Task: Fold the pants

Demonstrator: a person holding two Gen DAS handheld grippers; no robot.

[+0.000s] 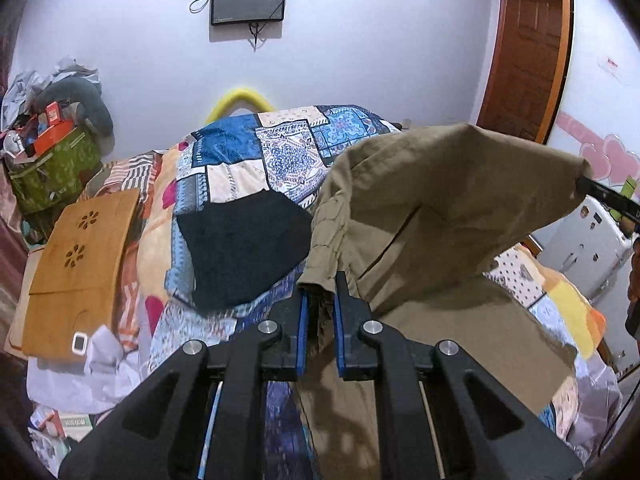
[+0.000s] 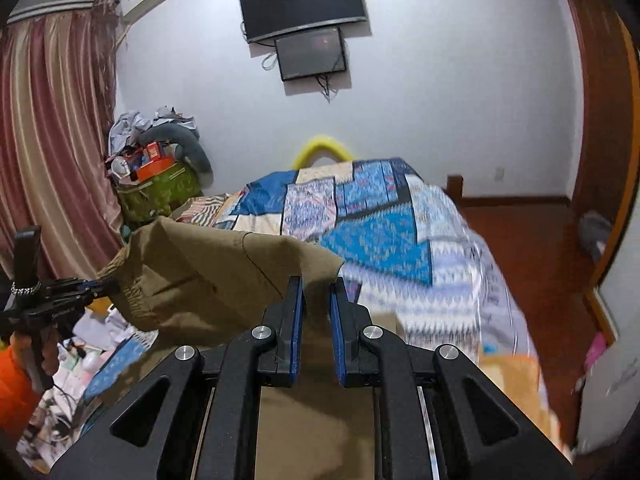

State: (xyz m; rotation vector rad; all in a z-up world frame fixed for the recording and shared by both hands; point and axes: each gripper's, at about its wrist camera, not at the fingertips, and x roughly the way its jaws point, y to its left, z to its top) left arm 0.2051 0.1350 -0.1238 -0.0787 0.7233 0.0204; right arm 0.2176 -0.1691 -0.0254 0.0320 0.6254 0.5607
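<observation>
We hold the khaki pants (image 1: 432,208) up in the air above the bed (image 1: 248,160), stretched between both tools across the middle of each frame. The left gripper (image 1: 320,300) has its fingers nearly closed on one gathered end of the cloth, at lower centre; the right gripper (image 2: 317,300) pinches the other end the same way, narrow gap, fabric between. We judge this to be the lift-and-spread step. Next we likely need to lower the pants flat onto the bedspread, clear of the black garment (image 1: 244,248), keeping tension even.
</observation>
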